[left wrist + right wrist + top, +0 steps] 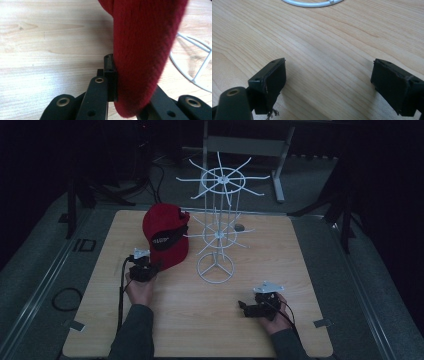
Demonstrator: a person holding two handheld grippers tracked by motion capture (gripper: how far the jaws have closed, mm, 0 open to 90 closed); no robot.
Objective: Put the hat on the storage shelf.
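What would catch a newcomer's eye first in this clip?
The red cap left of centre on the wooden table, its edge clamped in the left gripper. Beside it rises a white wire display rack. The right gripper rests open near the front right.

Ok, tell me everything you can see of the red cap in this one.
The cap is red, of a ribbed, corduroy-looking fabric, with a dark panel bearing pale lettering too small to read. It stands raised at the table's back left, just left of the white wire rack. The left gripper is shut on its lower edge; in the left gripper view the fabric hangs between the jaws. Whether it touches the rack is unclear.
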